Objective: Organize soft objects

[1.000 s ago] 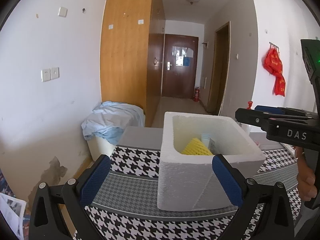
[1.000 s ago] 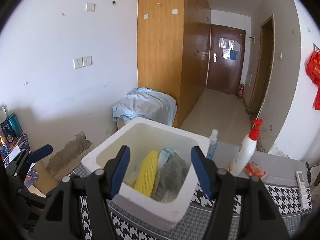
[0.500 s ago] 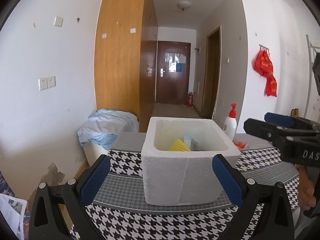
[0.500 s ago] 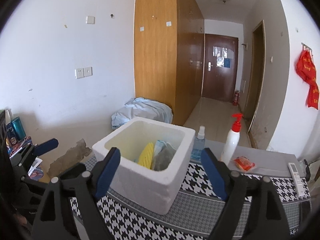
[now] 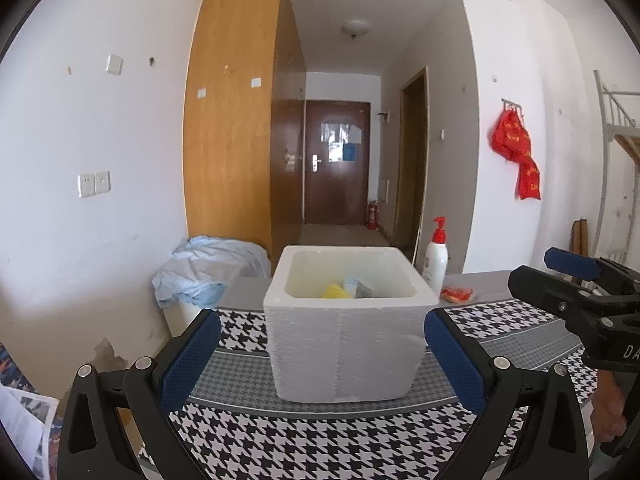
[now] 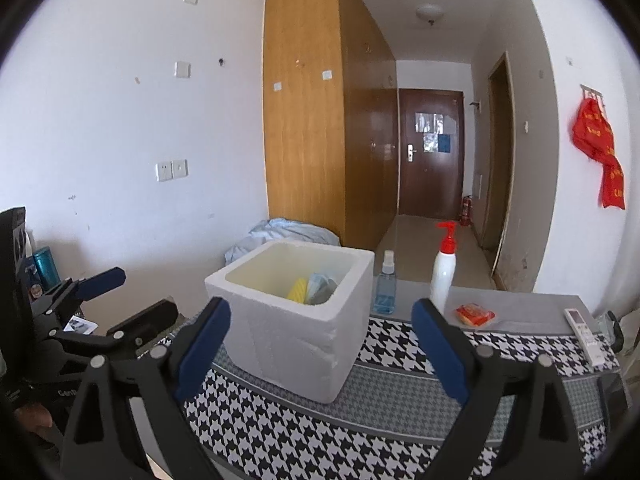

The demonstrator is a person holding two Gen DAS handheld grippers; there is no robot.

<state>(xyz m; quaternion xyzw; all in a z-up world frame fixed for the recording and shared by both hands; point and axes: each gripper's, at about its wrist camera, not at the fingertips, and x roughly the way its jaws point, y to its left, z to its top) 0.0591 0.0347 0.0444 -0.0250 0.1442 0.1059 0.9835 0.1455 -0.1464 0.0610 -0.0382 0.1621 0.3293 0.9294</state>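
Observation:
A white foam box [image 5: 344, 344] stands on the houndstooth tablecloth [image 5: 320, 436]; it also shows in the right wrist view [image 6: 296, 328]. Inside it lie a yellow mesh sponge [image 5: 335, 291], a pale blue soft item [image 5: 351, 285] and a grey cloth [image 5: 365, 290]; the sponge [image 6: 298, 290] and grey cloth [image 6: 323, 294] show in the right wrist view too. My left gripper [image 5: 320, 354] is open and empty, held back from the box's near side. My right gripper [image 6: 320, 344] is open and empty, back from the box's near corner.
Behind the box stand a white pump bottle with a red top [image 6: 444, 276] and a blue spray bottle [image 6: 385, 286]. A red packet [image 6: 474, 314] and a white remote [image 6: 583, 330] lie at the right. A bin draped in pale blue cloth [image 5: 212, 268] sits beyond the table's left edge.
Both grippers have drawn back and away from the foam box, which now looks smaller and farther. The right gripper's jaws have widened. The box's contents have not moved.

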